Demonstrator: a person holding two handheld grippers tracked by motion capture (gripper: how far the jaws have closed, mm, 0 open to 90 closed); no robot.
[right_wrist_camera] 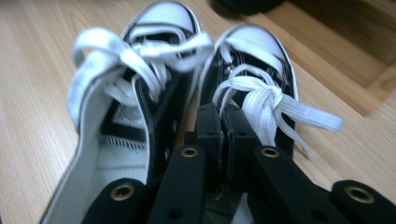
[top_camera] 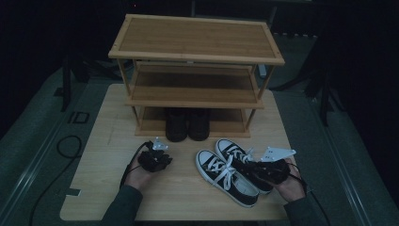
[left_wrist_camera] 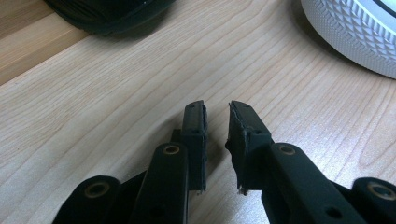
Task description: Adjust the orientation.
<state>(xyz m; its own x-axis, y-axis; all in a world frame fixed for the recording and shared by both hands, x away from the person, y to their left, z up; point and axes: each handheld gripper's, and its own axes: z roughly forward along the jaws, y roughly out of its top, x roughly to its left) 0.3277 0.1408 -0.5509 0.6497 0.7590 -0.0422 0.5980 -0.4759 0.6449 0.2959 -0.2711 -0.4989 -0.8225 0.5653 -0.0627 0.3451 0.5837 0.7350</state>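
A pair of black-and-white sneakers lies on the table at the front right, the left sneaker (top_camera: 226,176) (right_wrist_camera: 140,93) beside the right sneaker (top_camera: 237,155) (right_wrist_camera: 261,60), toes towards the rack. My right gripper (top_camera: 254,167) (right_wrist_camera: 223,112) sits low over the right sneaker's heel end, by its white laces, with its jaws pressed together; whether they pinch the shoe's edge is hidden. My left gripper (top_camera: 162,157) (left_wrist_camera: 217,109) hovers just above the bare table left of the sneakers, its jaws a narrow gap apart with nothing between them. A white sneaker toe (left_wrist_camera: 355,32) lies ahead of it on the right.
A three-shelf bamboo shoe rack (top_camera: 195,40) stands at the back of the wooden table (top_camera: 113,141). A pair of black shoes (top_camera: 187,123) (left_wrist_camera: 107,14) sits on its bottom shelf. The table ends close behind both hands.
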